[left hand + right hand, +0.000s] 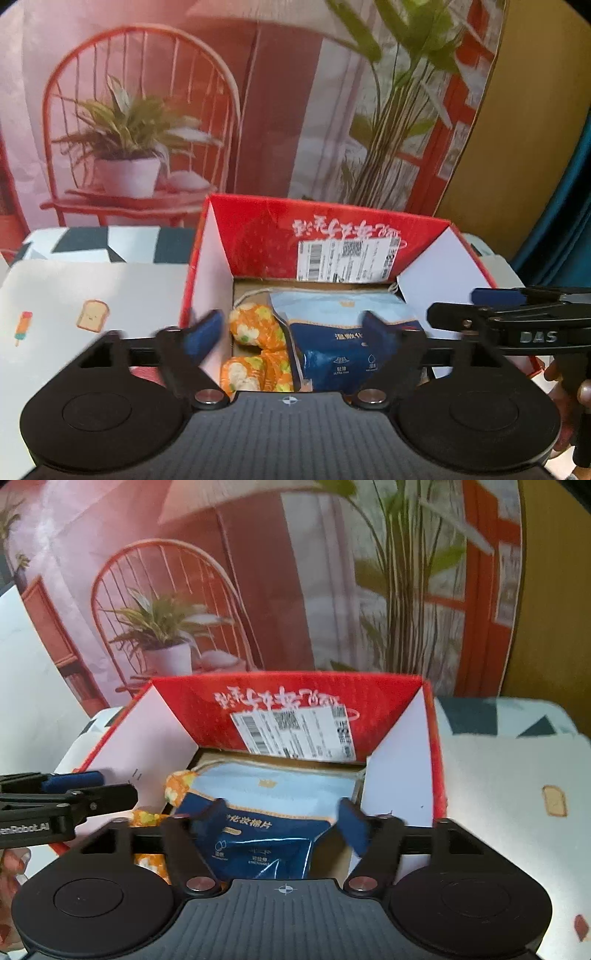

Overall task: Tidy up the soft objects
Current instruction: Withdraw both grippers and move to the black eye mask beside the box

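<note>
While both jaws gape empty | blue pouch [258, 834] lies flat in red box [207, 701], lengthwise front-to-back

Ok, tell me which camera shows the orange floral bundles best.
Left wrist view: the orange floral bundles lie in plain sight along the red box's left wall. In the right wrist view, only scraps peek out beside the blue pouch.

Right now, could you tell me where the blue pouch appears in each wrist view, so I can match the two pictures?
Left wrist view: the blue pouch lies in the red box, right of centre, beside the orange packets.
Right wrist view: the blue pouch is at centre, low in the box.
Shared landmark: the white shipping label on the box's far wall.
</note>
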A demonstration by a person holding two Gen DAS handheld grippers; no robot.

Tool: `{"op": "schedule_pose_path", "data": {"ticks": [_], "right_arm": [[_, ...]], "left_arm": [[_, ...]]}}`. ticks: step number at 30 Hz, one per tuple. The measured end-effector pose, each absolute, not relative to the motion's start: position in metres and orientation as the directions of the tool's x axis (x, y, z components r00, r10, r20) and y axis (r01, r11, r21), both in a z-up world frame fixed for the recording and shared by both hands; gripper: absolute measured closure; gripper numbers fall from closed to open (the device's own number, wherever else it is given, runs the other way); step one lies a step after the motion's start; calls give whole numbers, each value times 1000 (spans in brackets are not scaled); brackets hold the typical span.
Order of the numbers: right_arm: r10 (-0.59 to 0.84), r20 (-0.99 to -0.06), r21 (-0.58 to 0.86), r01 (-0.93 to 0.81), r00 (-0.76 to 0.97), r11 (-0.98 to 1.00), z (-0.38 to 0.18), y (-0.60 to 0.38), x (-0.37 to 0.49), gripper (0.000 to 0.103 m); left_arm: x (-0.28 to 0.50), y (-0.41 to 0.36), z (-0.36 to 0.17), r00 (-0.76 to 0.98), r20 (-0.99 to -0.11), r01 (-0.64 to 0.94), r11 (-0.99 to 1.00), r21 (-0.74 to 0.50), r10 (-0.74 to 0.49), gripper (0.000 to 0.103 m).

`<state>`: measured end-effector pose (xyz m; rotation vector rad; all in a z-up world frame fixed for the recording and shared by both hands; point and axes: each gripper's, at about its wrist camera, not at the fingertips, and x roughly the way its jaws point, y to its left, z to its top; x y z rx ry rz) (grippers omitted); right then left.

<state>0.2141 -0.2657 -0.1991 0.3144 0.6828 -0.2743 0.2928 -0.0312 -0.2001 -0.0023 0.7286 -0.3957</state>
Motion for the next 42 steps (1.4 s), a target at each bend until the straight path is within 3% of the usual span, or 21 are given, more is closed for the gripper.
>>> {"op": "schedule_pose_path", "data": {"ticks": [1,3,4,12,25,42], "right_arm": [[-148,-641,194,346,753,918,-195,-264,211,21],[-154,-618,204,346,771,916,-189,-263,203,3],[-159,-607,209,349,778,913,-186,-263,198,0],[-152,-563,269,354,812,896,-174,-261,163,0],[-194,-496,241,349,846,906,-168,-230,102,0],[-224,-465,53,279,857,959,-192,-170,53,0]], "left_arm": [[289,-29,-197,685,-640,347,928,-135,-349,2],[283,-26,-192,695,-630,343,930,-135,-348,2],[280,-24,-190,697,-627,340,930,-137,-347,0],[246,-6,-171,748,-580,315,942,-118,-323,0],[173,25,-172,795,-547,274,960,-61,-262,0],[114,36,-213,781,-579,262,964,-39,-235,0]]}}
